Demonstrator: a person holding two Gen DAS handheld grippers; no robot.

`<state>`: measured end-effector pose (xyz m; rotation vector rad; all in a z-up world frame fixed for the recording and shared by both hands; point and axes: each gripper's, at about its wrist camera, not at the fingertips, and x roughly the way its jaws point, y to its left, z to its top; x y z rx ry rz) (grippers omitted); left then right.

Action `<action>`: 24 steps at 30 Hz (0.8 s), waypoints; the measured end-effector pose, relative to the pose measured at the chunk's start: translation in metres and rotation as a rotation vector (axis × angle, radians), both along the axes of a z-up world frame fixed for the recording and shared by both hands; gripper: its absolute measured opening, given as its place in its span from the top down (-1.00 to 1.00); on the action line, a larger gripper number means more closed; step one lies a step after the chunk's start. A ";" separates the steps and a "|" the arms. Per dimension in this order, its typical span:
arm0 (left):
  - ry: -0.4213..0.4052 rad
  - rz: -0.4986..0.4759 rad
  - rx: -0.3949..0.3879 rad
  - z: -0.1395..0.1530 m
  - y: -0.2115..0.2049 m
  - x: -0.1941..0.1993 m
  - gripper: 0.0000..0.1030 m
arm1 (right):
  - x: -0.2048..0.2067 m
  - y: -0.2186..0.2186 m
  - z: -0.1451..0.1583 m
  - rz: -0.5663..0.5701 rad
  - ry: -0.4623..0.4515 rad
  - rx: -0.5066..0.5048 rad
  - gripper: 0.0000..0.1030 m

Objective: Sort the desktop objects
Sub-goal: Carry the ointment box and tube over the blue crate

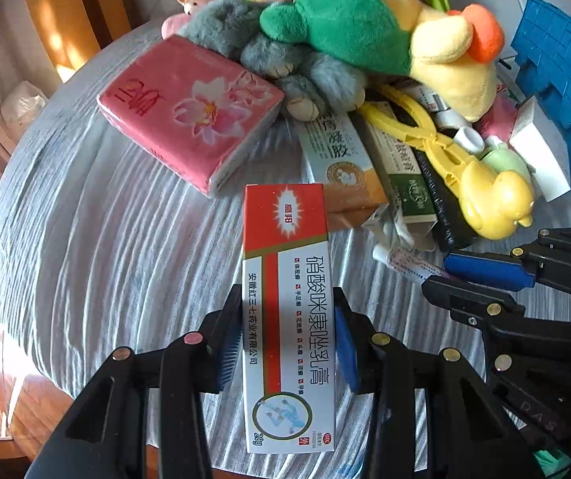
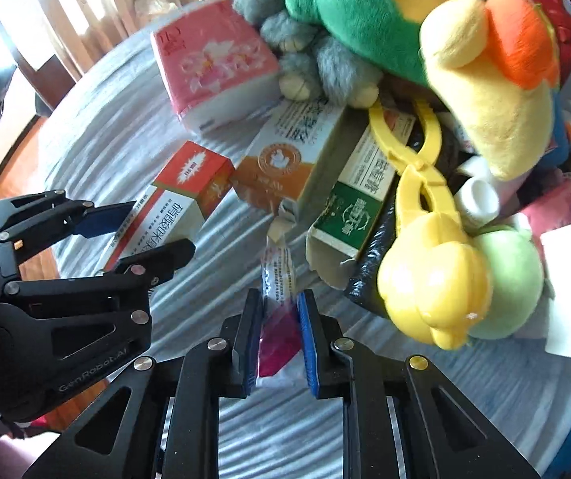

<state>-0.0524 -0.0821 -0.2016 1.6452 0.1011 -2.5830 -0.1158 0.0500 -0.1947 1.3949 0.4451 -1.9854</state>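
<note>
Left wrist view: the left claw [image 1: 288,331] clamps the red-and-white ointment box [image 1: 287,303] lengthwise across its narrow sides, clear of the toy-and-box pile ahead.

Right wrist view: the right claw [image 2: 279,337] pinches the ointment tube [image 2: 279,299] by its crimped end, the tube reaching ahead toward that pile over the bench [image 2: 97,135].

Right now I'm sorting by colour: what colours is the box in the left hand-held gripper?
Red and white medicine box, clearest in the left wrist view.
</note>
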 end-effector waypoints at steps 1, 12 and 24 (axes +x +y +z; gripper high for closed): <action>0.016 -0.004 -0.004 0.007 0.001 0.002 0.21 | 0.001 -0.001 0.006 -0.005 0.012 -0.015 0.65; 0.184 -0.062 -0.040 0.072 0.007 -0.023 0.21 | 0.005 0.034 0.092 -0.080 0.206 -0.143 0.66; 0.436 -0.237 -0.037 0.176 0.091 -0.056 0.21 | 0.008 0.081 0.193 -0.265 0.538 -0.209 0.66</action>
